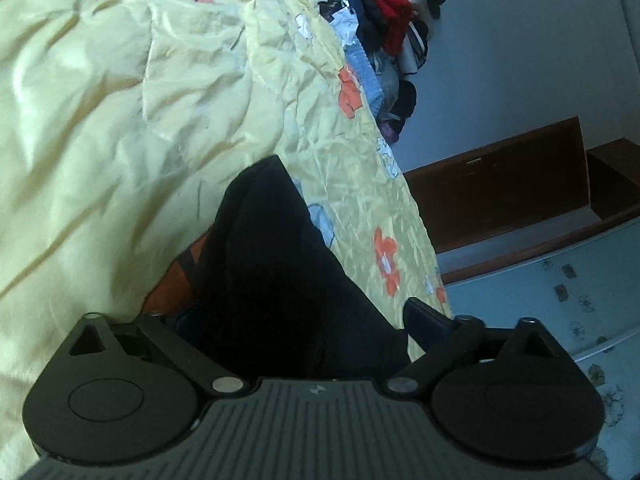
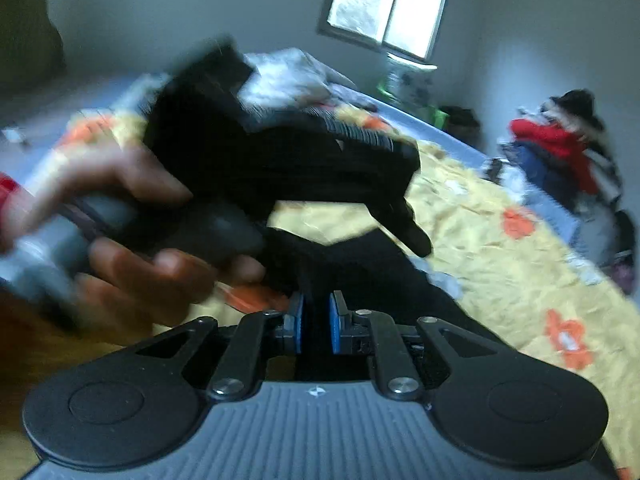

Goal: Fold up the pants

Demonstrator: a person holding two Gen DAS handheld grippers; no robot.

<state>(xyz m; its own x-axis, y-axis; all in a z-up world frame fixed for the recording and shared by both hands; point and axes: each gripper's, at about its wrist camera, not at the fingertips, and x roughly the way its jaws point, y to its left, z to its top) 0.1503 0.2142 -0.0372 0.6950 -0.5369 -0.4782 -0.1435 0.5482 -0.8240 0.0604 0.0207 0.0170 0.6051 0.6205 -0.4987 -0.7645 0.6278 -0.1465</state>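
Right claw (image 2: 316,322) pinches black pants (image 2: 360,264); only this view shows the window (image 2: 390,8).

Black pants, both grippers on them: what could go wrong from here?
1. The right gripper pinches only a narrow bit of the black pants; a tug could slip it free.
2. The left gripper stands wide open around bunched cloth, so closing may grab several layers.
3. The other gripper crowds the right wrist view; collision is possible.
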